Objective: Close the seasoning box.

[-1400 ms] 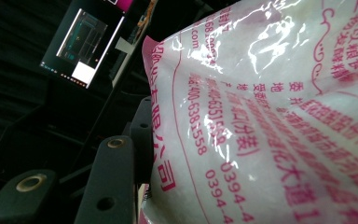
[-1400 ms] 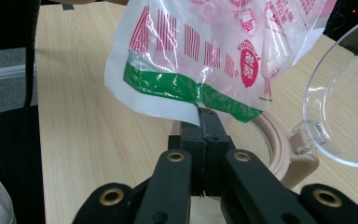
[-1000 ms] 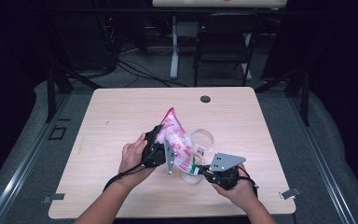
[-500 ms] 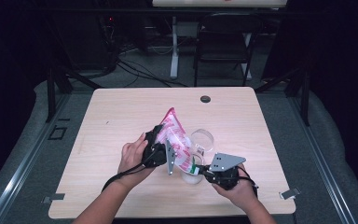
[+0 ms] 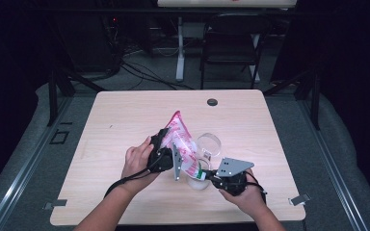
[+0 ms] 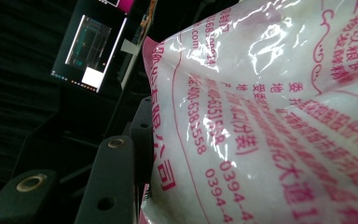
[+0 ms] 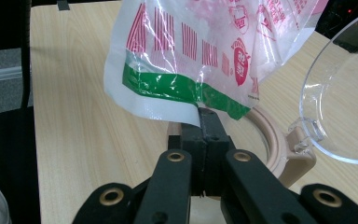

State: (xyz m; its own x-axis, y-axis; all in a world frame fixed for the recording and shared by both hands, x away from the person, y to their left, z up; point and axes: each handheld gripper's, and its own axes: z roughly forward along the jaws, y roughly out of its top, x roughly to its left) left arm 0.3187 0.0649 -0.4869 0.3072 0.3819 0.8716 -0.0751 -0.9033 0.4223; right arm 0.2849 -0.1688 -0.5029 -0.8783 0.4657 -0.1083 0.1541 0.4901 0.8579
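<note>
Bag [image 5: 180, 139] raised over the worktop [image 5: 106, 130] just left of the clear-lidded jar [image 5: 202, 175], body clamped by the left hand-held gripper [image 5: 166, 151], green bottom edge pinched in the clenched right hand-held gripper [image 7: 204, 122].

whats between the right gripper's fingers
The bottom edge of the plastic bag, pinched by the right gripper just under its green band; the right gripper view shows it.

High view looks down on the table [image 5: 125, 120]; both claw views sit close against the bag [image 5: 183, 144].
</note>
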